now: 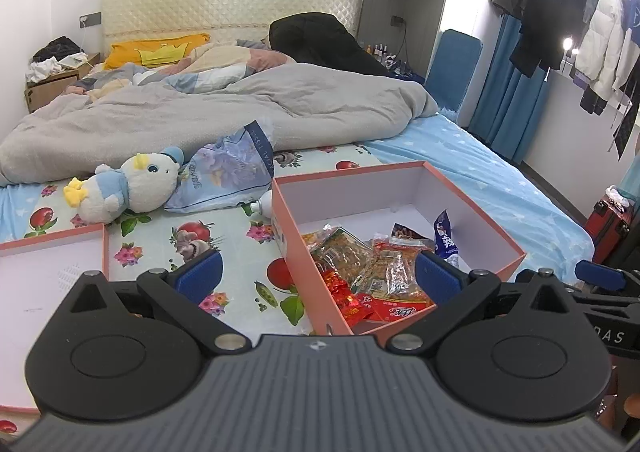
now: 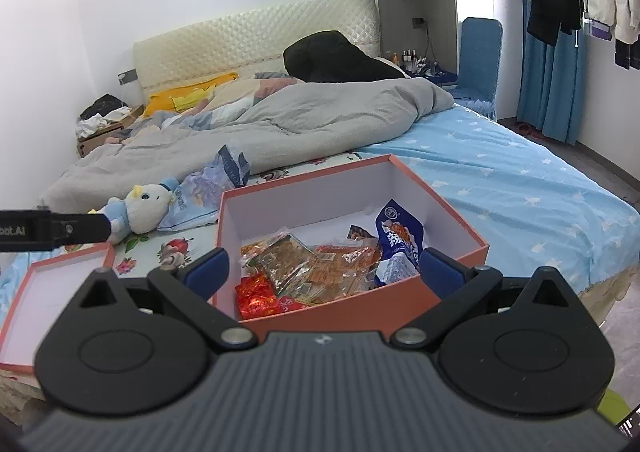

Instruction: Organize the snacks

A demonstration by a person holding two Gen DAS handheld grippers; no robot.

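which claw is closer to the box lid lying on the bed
Left. The left claw sits beside the box lid, which lies just off its left finger. The right claw hangs over the snack box, with the lid further left.

Both grippers (image 1: 318,278) (image 2: 324,272) spread (apparently empty).

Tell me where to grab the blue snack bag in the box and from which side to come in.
Pinch the blue bag at its crimped top edge, coming from above. It leans against the right wall of the box, top corner sticking up clear of the other packets; its lower part is wedged among them. The right gripper, open and nearest, probably suits best.
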